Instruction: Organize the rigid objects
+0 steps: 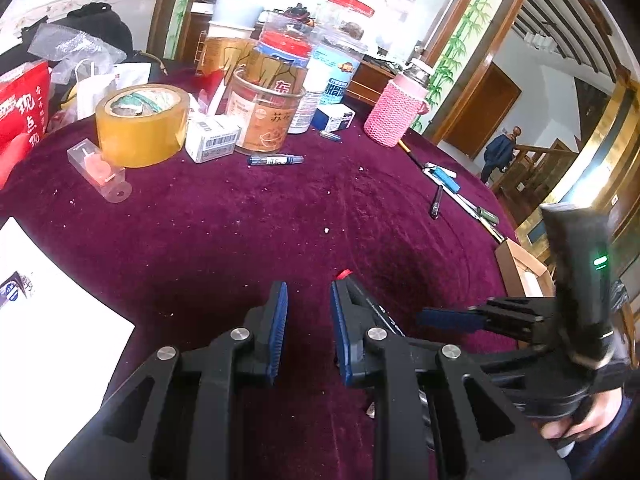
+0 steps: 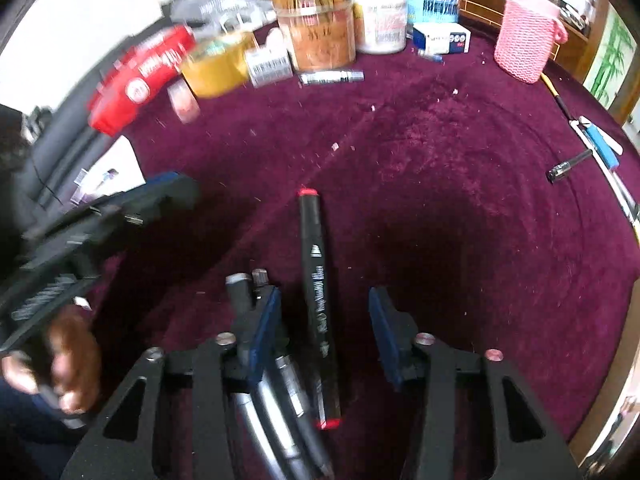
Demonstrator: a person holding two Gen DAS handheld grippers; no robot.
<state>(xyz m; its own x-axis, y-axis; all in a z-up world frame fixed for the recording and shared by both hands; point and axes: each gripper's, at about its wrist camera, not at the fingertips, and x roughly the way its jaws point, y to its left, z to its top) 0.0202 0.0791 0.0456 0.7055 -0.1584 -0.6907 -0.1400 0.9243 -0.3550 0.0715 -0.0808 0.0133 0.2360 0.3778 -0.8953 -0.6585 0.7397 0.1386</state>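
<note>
A black marker with red ends (image 2: 318, 304) lies on the maroon tablecloth (image 2: 440, 200) between the open jaws of my right gripper (image 2: 324, 312), not clamped. Several grey and black pens (image 2: 276, 376) lie under its left finger. In the left wrist view only the marker's red tip (image 1: 344, 274) shows behind my left gripper's right finger. My left gripper (image 1: 308, 304) is open and empty just above the cloth. The right gripper (image 1: 452, 318) shows at its right; the left gripper (image 2: 168, 192) shows blurred at the left of the right wrist view.
At the back stand a tape roll (image 1: 140, 124), a small white box (image 1: 212, 140), jars (image 1: 264, 112) and a pink knitted bottle cover (image 1: 394, 112). A blue pen (image 1: 276, 159) lies before them. More pens (image 1: 448, 184) lie at the right edge. White paper (image 1: 48, 320) lies left.
</note>
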